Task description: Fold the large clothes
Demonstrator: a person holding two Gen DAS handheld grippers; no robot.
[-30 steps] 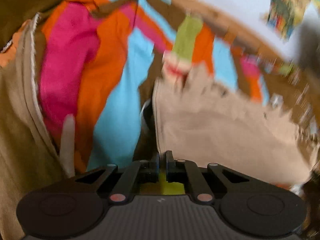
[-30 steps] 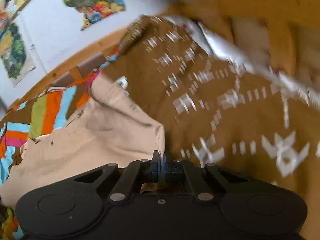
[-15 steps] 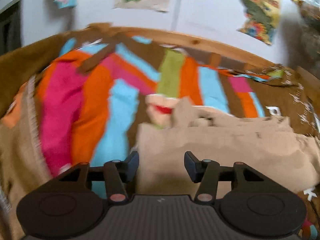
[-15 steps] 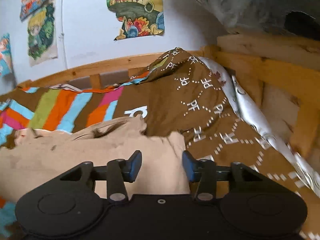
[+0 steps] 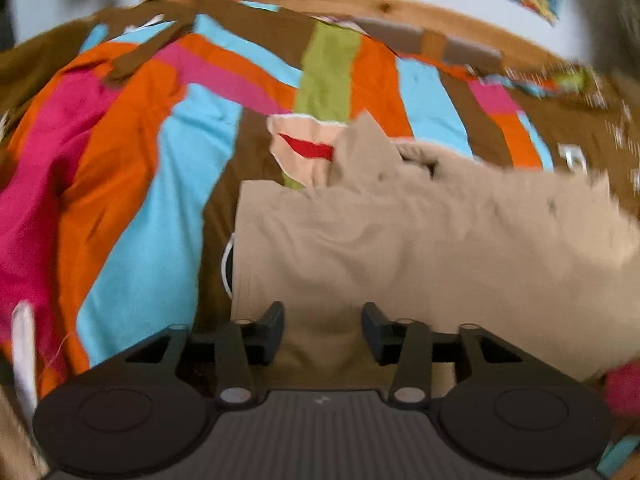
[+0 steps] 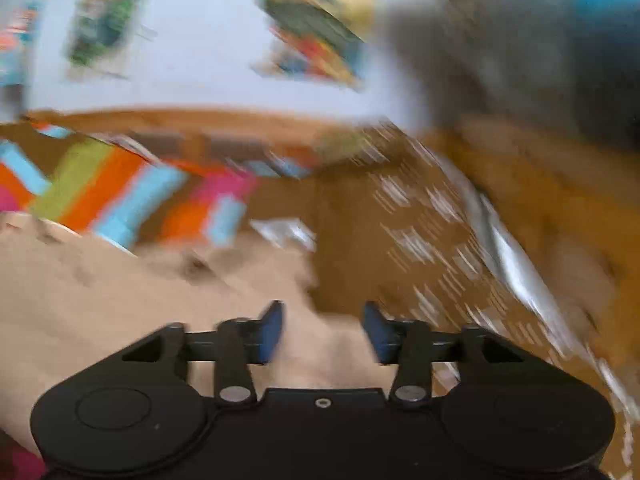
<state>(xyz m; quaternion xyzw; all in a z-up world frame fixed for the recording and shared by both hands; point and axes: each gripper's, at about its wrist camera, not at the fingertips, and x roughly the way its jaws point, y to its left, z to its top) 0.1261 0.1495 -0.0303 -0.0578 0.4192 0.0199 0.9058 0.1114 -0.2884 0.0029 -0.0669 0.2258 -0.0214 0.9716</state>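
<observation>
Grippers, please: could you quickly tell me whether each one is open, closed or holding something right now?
Left gripper: open, holding nothing, above the beige garment.
Right gripper: open, holding nothing, over the same garment's edge.

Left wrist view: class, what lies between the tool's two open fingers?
Only the beige garment, under the left tool; its fingers are not touching it.

A striped bedspread [image 5: 168, 168] in pink, orange, blue and green covers the bed. A wooden bed rail [image 5: 360, 2] runs behind it, with blurred posters [image 6: 316, 24] on the wall above.
</observation>
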